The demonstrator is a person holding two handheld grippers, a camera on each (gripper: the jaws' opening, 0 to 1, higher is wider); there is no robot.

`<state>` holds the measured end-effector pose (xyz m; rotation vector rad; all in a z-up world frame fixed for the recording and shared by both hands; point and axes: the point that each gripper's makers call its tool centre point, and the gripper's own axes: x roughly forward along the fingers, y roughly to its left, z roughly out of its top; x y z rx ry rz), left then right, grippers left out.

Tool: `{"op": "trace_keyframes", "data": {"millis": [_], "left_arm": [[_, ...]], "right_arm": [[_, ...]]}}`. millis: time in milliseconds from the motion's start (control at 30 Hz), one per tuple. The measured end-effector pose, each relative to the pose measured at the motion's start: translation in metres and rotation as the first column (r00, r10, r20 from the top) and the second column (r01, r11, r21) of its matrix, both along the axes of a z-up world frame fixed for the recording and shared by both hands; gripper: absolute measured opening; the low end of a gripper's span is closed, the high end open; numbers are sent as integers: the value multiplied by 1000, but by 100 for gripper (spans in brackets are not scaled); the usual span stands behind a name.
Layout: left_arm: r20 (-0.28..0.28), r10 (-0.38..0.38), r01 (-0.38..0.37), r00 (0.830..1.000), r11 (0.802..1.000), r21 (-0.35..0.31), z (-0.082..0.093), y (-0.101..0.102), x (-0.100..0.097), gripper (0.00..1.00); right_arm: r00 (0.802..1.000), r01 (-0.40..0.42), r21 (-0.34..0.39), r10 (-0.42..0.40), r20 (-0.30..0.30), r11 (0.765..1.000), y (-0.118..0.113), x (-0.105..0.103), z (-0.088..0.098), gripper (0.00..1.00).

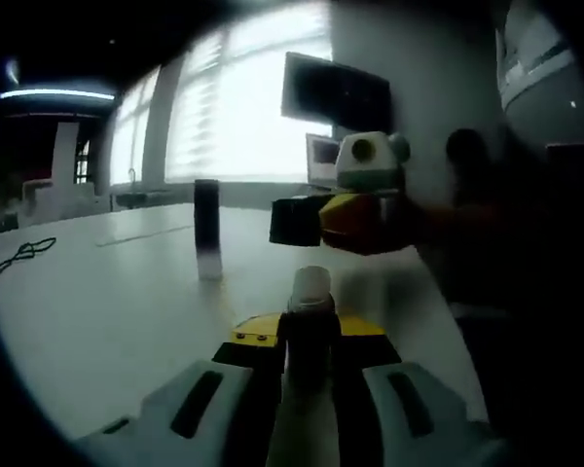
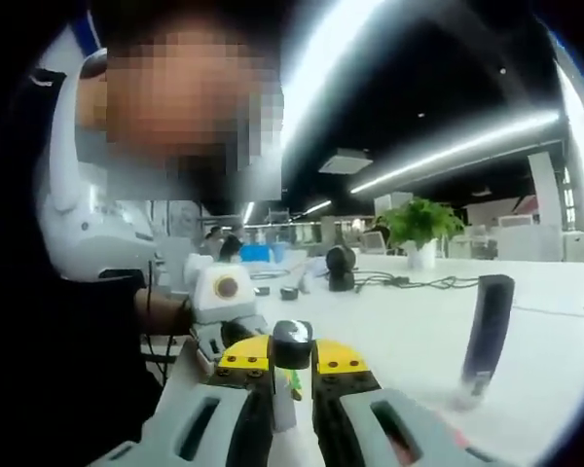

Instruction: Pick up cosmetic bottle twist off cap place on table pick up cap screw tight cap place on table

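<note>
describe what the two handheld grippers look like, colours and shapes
Both match. The left gripper has two broad light grey jaws with a dark slot in each, black inner faces, and a yellow plate with small bolts behind them. The right gripper shows the same grey jaws and yellow bolted plates. Seen from the side in the left gripper view, it has a yellow and black body.

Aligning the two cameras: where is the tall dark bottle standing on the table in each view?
Left gripper view: bottle upright, left of centre, beyond the jaws.
Right gripper view: bottle at far right.
Shared landmark: the white table under it.
</note>
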<state>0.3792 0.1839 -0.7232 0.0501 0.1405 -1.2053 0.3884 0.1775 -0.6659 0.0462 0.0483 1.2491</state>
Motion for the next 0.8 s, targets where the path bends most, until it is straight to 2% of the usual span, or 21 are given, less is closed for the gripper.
{"op": "trace_keyframes", "data": {"millis": [200,233,367,467,633,800], "left_arm": [[38,-7,7,999,1000,-2,4,1,-4,8],[60,-23,25,998,999,-23,8,0,-8,8],[91,-38,45,995,997,-69,18,2,-16,8],[80,-55,63,995,994,-93,22,2,-19,8],[71,-67,75,995,991,-111,25,2,-22,8],[83,-82,90,993,990,-104,24,0,-25,8]], "right_arm": [[997,-81,-5,81,-8,997,3,-9,2,8],[996,-86,-6,86,-7,996,3,-9,2,8],[992,-128,-5,128,-6,992,9,-17,7,8],[987,-161,8,162,-4,987,11,-24,15,8],[969,-246,-75,247,14,966,17,-39,14,8],[958,-280,-136,286,24,950,21,-38,16,8]]}}
